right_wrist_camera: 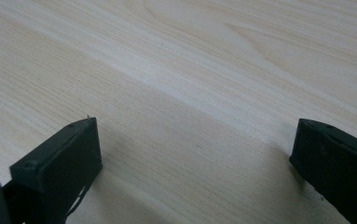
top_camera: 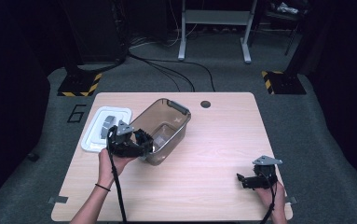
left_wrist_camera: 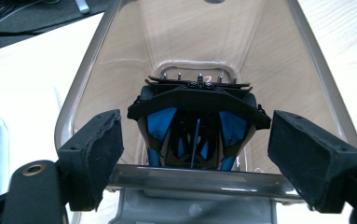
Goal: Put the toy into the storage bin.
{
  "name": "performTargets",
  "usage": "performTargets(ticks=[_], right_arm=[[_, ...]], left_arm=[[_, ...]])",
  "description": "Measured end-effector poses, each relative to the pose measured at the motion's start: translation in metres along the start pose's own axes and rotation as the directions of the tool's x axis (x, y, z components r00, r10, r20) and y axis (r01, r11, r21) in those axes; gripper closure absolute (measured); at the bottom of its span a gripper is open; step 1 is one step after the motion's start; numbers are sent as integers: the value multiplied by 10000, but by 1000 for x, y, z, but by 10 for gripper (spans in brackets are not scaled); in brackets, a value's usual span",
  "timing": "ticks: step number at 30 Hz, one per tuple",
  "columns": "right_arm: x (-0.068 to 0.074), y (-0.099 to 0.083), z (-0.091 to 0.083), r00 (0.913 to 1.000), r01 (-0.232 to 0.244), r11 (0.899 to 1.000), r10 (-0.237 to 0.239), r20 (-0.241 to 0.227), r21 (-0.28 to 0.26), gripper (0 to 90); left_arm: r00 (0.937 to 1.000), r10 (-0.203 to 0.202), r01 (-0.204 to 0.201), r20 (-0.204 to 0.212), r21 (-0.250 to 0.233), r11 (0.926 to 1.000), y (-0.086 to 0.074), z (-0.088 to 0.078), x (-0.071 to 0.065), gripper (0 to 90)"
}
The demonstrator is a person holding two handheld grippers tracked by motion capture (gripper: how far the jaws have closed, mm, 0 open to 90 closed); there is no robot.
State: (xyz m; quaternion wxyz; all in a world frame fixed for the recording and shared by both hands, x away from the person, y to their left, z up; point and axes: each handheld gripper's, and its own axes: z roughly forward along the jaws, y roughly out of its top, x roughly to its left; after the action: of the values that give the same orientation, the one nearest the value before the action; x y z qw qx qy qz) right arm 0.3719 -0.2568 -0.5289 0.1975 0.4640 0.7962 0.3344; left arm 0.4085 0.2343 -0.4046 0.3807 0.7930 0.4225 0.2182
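A translucent brownish bin (top_camera: 174,112) lies at an angle on the wooden table (top_camera: 223,140), left of centre. My left gripper (top_camera: 144,141) is at the bin's near end. In the left gripper view its jaws (left_wrist_camera: 195,154) stand wide apart over the near rim (left_wrist_camera: 190,179), and the pads press on nothing. Between them, inside the bin, shows a black and blue shape (left_wrist_camera: 197,123); I cannot tell whether it is an object or the gripper's reflection. My right gripper (top_camera: 242,179) rests low at the table's front right, open, with bare wood between its jaws (right_wrist_camera: 195,158).
A white lid (top_camera: 94,137) with a grey part (top_camera: 107,125) on it lies left of the bin, close to the table's left edge. A dark round hole (top_camera: 205,104) sits near the far edge. Cables and stands cover the floor beyond.
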Motion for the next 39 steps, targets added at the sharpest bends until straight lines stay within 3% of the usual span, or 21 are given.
performTargets(ticks=[7, 12, 23, 31, 39], right_arm=[[0, 0, 0, 10000, 3, 10000, -3, 0, 5, 7], [0, 0, 0, 10000, -21, 10000, 21, -4, 22, 7], [0, 0, 0, 10000, -21, 10000, 21, -4, 21, 6], [0, 0, 0, 10000, -22, 10000, 22, 3, 0, 6], [0, 0, 0, 10000, -36, 10000, 36, 0, -15, 6]], left_arm=[[9999, -110, 110, 122, 3, 9999, -2, -12, 4, 135], [9996, -195, 194, -204, -12, 9998, -8, -26, 11, 66], [9924, -1059, 1055, -629, -95, 9944, -24, -38, 47, 26], [9803, -1600, 1637, -1160, 234, 9862, -40, -31, 78, 13], [9622, -2282, 2310, -1486, 19, 9730, -50, -22, 106, 11]])
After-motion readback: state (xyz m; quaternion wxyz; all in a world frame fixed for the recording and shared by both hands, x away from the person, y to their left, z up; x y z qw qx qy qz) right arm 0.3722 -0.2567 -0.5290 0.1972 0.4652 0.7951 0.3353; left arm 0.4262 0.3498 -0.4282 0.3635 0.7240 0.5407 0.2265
